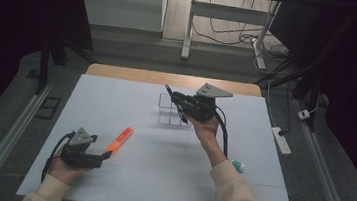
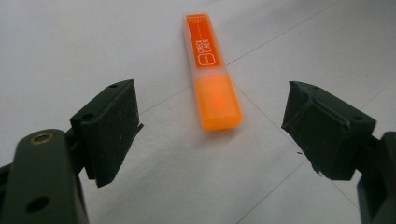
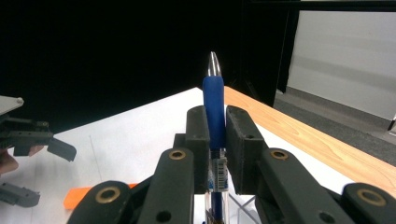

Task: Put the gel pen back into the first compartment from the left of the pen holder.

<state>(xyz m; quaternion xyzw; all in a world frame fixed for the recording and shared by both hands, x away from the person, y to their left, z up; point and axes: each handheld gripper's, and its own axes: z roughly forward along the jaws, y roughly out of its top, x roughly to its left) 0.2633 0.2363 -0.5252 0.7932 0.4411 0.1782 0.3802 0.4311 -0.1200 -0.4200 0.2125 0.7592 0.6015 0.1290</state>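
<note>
Fingers (image 3: 198, 140) on the right gripper (image 3: 215, 149) are pinched tight on a blue pen (image 3: 214, 109), squeezing it at the rubbery blue grip part with the silver tip poking up past them. In the high view you can see that gripper held up off the table (image 1: 158, 179), over near the far middle, with the pen sticking out at a slant, tip toward the upper left. Right under and just beside it sits a little clear holder (image 1: 168, 110) with see-through walls, standing on the white table top. Can't tell if the bottom end of the pen is touching the holder or just hanging over it.

The left gripper (image 2: 212, 126) is a different story: its fingers are spread wide with nothing between them, pads not touching anything. It's down low at the near left of the table, resting in the person's hand. Straight ahead of it lies an orange highlighter (image 2: 210, 70), flat on the table, cap end toward the gripper, near but apart from the fingers.

There's also a small teal and white thing (image 1: 238, 165) lying on the table just beside the right sleeve, too small to make out. Wooden table edge shows at the far side
</note>
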